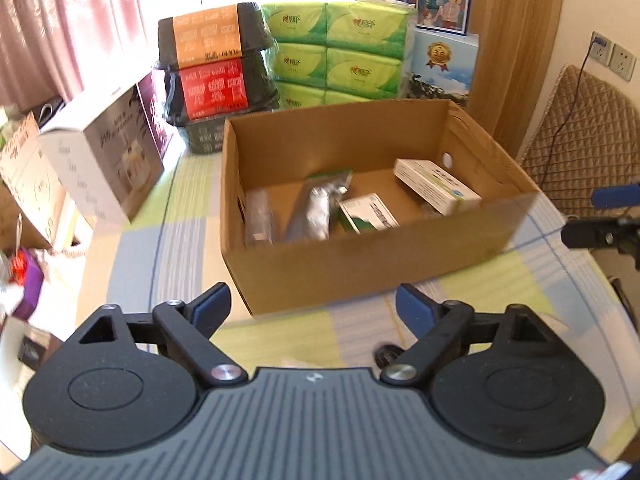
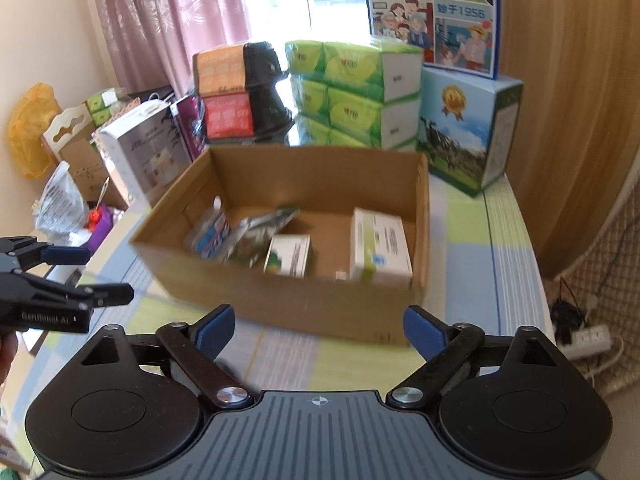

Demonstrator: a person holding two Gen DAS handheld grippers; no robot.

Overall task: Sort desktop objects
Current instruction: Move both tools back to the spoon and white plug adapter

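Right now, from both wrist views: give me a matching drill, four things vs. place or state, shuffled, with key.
Column 1
1. left gripper
2. large white medicine box
3. green tissue packs
4. silver foil pouch

Column 2
A. stacked behind the cardboard box
B. open, holding nothing
C. inside the cardboard box, by its right wall
D. inside the cardboard box, left of the small green-and-white box

Pairs: 1-B, 2-C, 3-A, 4-D
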